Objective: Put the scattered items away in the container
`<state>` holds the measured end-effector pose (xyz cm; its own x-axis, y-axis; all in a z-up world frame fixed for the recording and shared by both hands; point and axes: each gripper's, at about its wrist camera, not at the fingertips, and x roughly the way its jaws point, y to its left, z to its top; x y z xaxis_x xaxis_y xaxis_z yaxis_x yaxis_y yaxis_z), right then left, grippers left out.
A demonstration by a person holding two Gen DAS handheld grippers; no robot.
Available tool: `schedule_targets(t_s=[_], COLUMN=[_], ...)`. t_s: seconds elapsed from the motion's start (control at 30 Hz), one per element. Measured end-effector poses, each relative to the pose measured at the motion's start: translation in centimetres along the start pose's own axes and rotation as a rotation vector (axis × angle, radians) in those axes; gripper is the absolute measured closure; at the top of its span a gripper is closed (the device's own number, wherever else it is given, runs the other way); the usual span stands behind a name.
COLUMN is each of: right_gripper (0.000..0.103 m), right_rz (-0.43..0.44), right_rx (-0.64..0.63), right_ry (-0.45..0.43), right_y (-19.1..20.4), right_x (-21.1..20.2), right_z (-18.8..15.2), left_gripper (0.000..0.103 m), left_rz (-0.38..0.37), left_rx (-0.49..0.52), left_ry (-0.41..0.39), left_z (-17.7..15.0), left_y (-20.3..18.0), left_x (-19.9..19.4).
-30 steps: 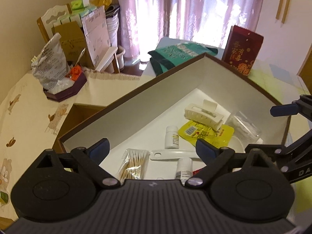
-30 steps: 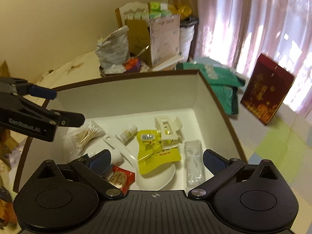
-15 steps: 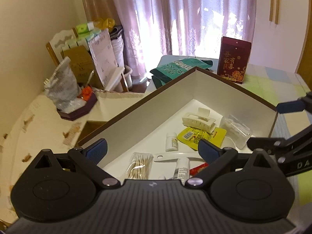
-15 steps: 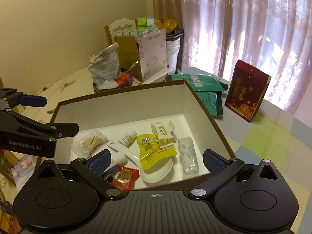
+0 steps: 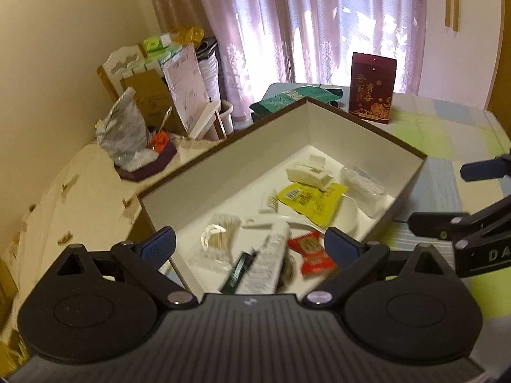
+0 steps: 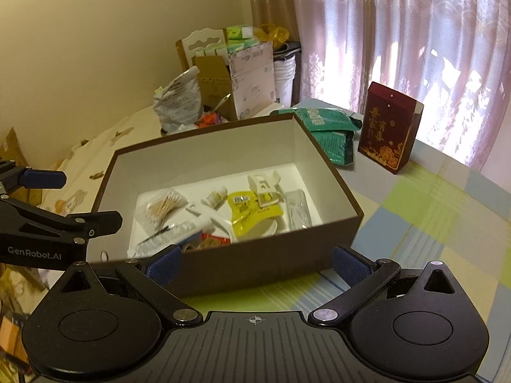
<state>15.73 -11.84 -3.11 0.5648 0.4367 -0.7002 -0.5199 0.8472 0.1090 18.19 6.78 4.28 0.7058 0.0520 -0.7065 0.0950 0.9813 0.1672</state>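
A brown box with a white inside (image 5: 223, 172) (image 6: 204, 156) stands on the table. In it lie a bag of cotton swabs (image 5: 222, 233) (image 6: 163, 206), a white tube with a dark cap (image 5: 268, 260), a red packet (image 5: 311, 252), a yellow pouch (image 5: 311, 198) (image 6: 252, 212), a white hair clip (image 5: 308, 174) (image 6: 265, 186), a small white bottle (image 6: 216, 197) and a clear packet (image 5: 362, 185) (image 6: 297, 210). My left gripper (image 5: 250, 245) is open and empty above the box's near corner. My right gripper (image 6: 255, 265) is open and empty in front of the box.
A dark red gift box (image 6: 388, 131) and green packets (image 6: 325, 127) stand behind the brown box. A silver bag (image 5: 123, 137), cardboard boxes (image 6: 223, 86) and a chair sit at the back left. A checked cloth (image 6: 431, 217) covers the table.
Both grippers have pulled back and up from the box, so more of it shows. Both stay open and empty. The items in the box lie as before.
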Motion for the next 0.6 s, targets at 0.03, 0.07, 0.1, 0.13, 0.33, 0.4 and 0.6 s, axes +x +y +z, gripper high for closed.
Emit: schedule_targets(t_s=[0.03,0.07,0.1,0.13,0.33,0.4,0.6], right_gripper=[0.0,0.0,0.0,0.0,0.0,0.0,0.0], right_rz=[0.001,0.004,0.007,0.009,0.022,0.03,0.05], right_rx=[-0.003,-0.005,-0.007,-0.008,-0.027,-0.034,-0.054], right_ry=[0.002,0.004,0.005,0.007,0.02,0.021,0.028], right_y=[-0.1,-0.2,-0.3,-0.4,-0.7,-0.8,-0.9], right_x=[-0.3,-0.7,-1.0,-1.2,-2.6,-3.0,-3.7], right_z=[-0.3,-0.5,-0.8,-1.0,-2.3,-2.7,-3.7], left_gripper=[0.005,0.005,0.005,0.005,0.005,0.005,0.005], left_rz=[-0.002,-0.003,-0.002,-0.002,0.003,0.013,0.045], left_rx=[-0.012,-0.022,-0.03,-0.036,-0.086,-0.099,-0.126], left_ry=[0.005,0.007,0.008,0.009,0.021,0.026,0.038], left_z=[-0.2,-0.4,-0.6,-0.8,-1.9,-2.3,-3.4], left_y=[-0.2,-0.5,-0.8,-1.1,-2.7,-3.1,-4.1], left_x=[-0.4,-0.8,-1.2,-1.6,-3.5,-4.0,-5.1])
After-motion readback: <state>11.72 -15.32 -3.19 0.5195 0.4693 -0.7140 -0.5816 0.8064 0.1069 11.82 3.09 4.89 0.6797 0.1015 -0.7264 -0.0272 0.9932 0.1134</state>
